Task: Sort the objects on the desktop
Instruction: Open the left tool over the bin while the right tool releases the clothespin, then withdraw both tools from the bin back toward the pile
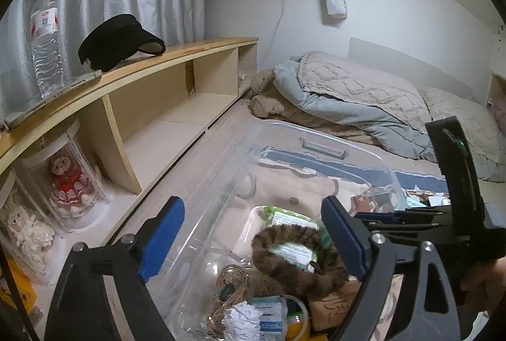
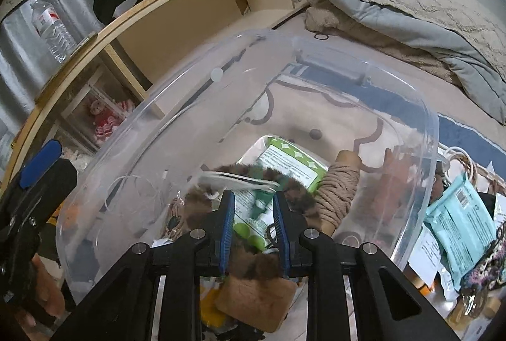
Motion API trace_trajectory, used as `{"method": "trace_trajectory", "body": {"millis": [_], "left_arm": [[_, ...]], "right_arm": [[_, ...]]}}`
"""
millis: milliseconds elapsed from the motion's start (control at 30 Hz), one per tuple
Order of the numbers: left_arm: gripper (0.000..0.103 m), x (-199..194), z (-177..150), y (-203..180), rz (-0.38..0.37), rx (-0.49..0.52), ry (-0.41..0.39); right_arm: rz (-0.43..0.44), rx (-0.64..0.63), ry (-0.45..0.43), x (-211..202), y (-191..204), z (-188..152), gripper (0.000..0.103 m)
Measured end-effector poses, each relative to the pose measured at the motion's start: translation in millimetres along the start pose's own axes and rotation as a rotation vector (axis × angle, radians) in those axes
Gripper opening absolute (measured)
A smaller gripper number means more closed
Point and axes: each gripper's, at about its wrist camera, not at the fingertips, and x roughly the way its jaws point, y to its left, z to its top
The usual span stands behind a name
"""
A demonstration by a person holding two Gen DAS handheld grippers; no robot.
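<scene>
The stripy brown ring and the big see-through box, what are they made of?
The stripy ring looks like fuzzy fake fur: soft, shaggy hairs, brown with dark bands. The box looks like clear, glossy hard plastic: you see straight through its walls, and they shine.

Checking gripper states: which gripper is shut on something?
The right gripper, pinching the furry tiger-striped headband inside the clear bin; the left gripper hangs open.

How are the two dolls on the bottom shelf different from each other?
The red doll wears a red dress with pink frills, while the white doll is cream all over. The red doll stands inside a clear round case with a white lid; what holds the white doll is cut off by the picture's edge. The red doll sits farther along the shelf, the white doll nearer the camera. Both stand upright in the bottom row.
</scene>
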Motion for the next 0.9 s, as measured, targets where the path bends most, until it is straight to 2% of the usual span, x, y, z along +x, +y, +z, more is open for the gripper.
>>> {"method": "trace_trajectory", "body": {"millis": [33,67,300,333,367,400,533,700,900], "left_arm": [[0.089,1,0,2,0.002,-0.002,0.001],[0.089,2,-1,3,0.002,-0.005,0.004],[0.089,6,-4,4,0.011,0.002,0.018],[0.089,6,-4,4,0.011,0.002,0.019],[0.091,6,-4,4,0.011,0.002,0.020],[0.098,7,-5,4,0.012,0.001,0.021],[0.101,5,-4,2,0.018,0.004,0.017],[0.101,6,-4,-1,0.027,0.010,0.025],[0.101,7,-4,-2,0.030,0.015,0.034]], "right_arm": [[-0.002,0.001,-0.002,1,-1,0,0.066],[-0.006,0.001,-0.004,1,-1,-1,0.087],[-0.017,-0.032,-0.063,-8,3,-2,0.088],[-0.022,-0.040,-0.072,-9,4,-2,0.092],[-0.034,-0.051,-0.083,-12,5,-3,0.102],[-0.038,-0.060,-0.091,-14,6,-4,0.103],[-0.075,-0.100,-0.148,-24,6,-8,0.103],[-0.086,-0.087,-0.160,-31,-2,-11,0.103],[-0.097,-0.069,-0.226,-52,-11,-14,0.103]]}}
